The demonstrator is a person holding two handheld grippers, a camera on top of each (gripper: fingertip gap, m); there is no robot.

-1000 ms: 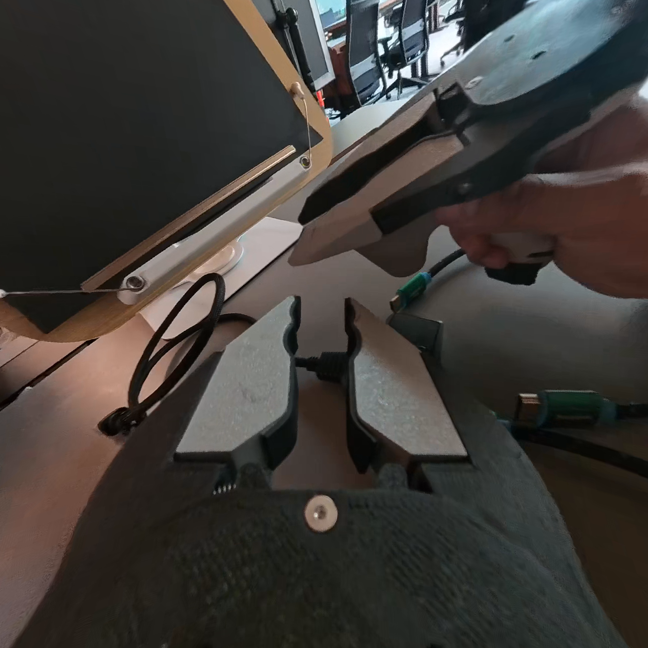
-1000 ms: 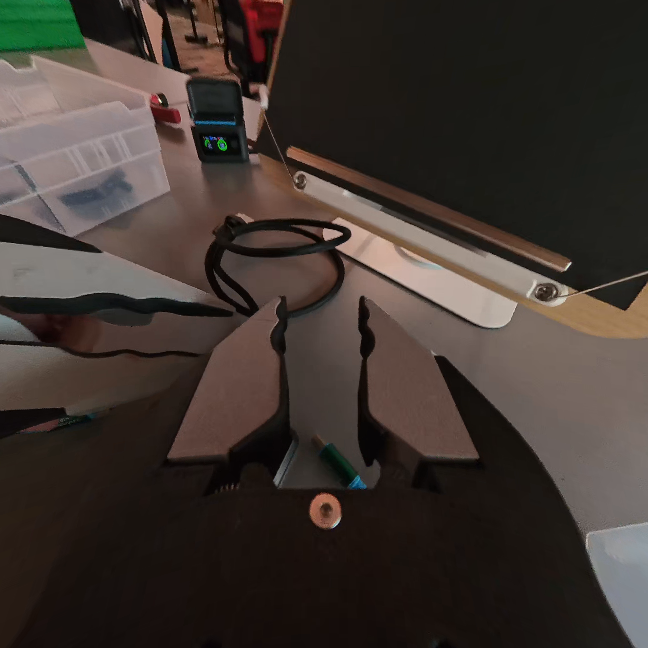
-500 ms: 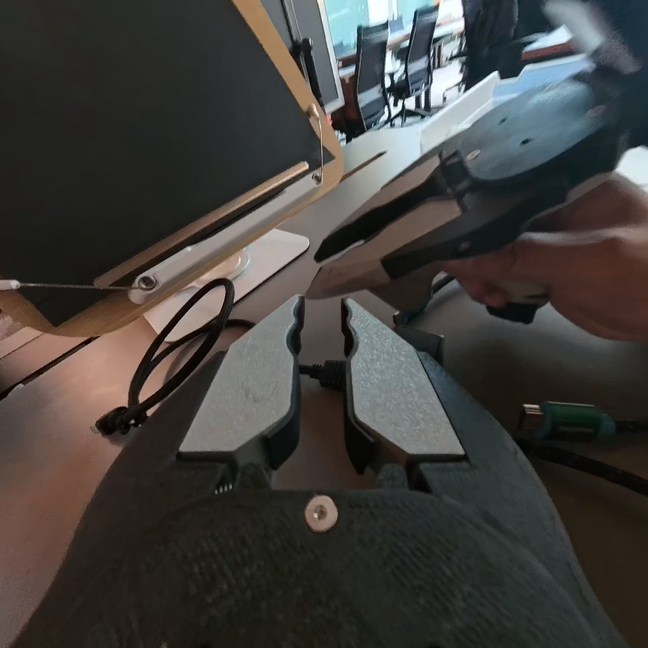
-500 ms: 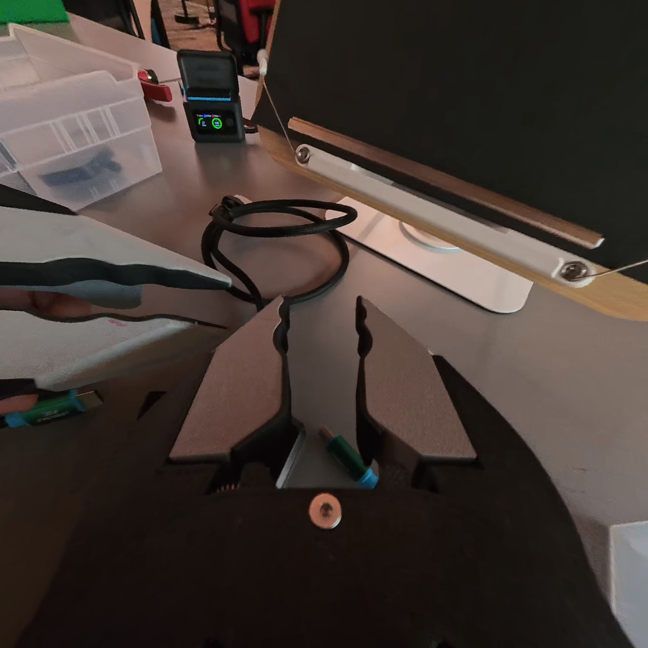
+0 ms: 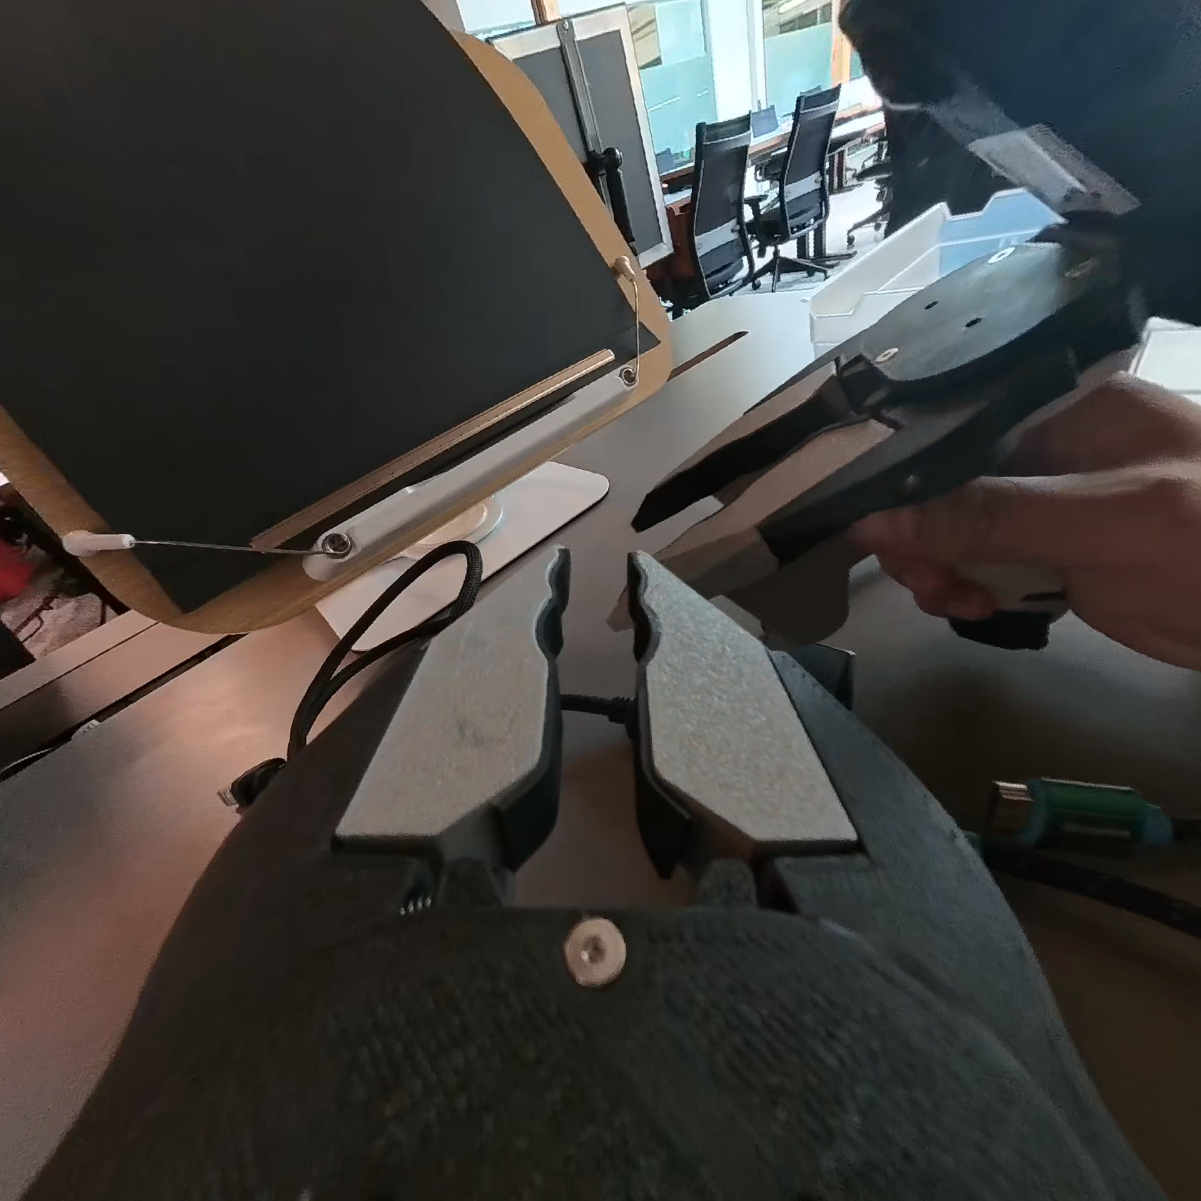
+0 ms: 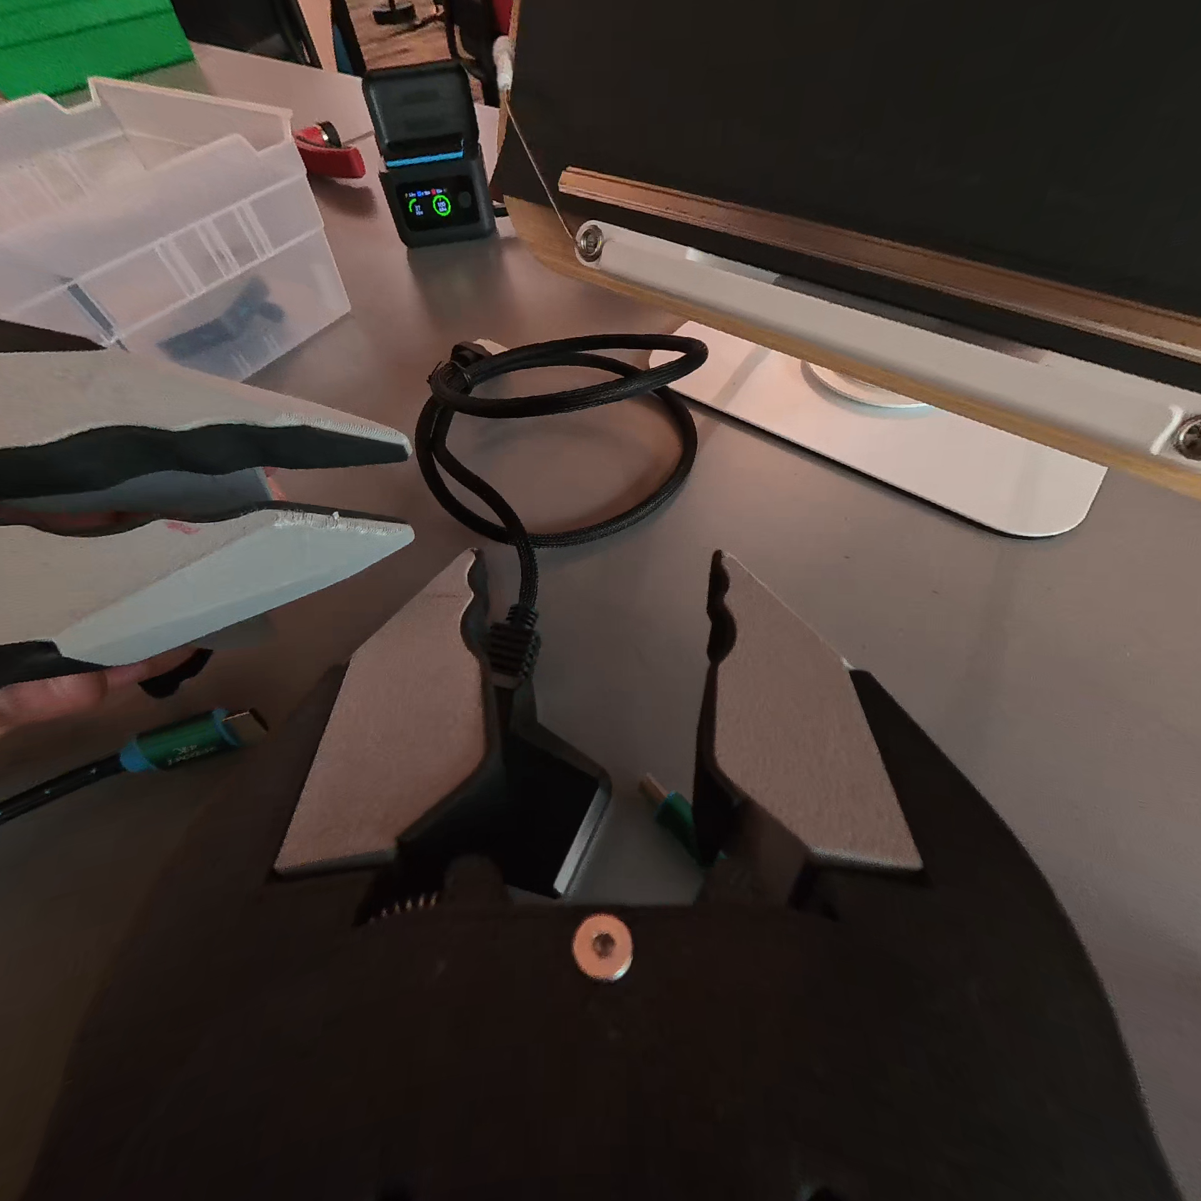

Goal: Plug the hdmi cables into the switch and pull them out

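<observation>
Grey desk (image 6: 910,650). Ahead of the tongs: black wood-edged board (image 5: 260,260) on a white stand. Beyond: mesh office chairs (image 5: 721,195), glass partitions (image 5: 689,71), daylight.

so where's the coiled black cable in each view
Left wrist view: coiled black cable sits left of centre, looping from the white stand base down past the left gripper.
Right wrist view: it lies centre, just beyond the right gripper, its end running down between the fingers.
Shared landmark: the white stand base.

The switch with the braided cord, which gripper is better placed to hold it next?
Right, probably: the right gripper is open with the switch lying between its fingers, while the left gripper sits beside it.
</observation>
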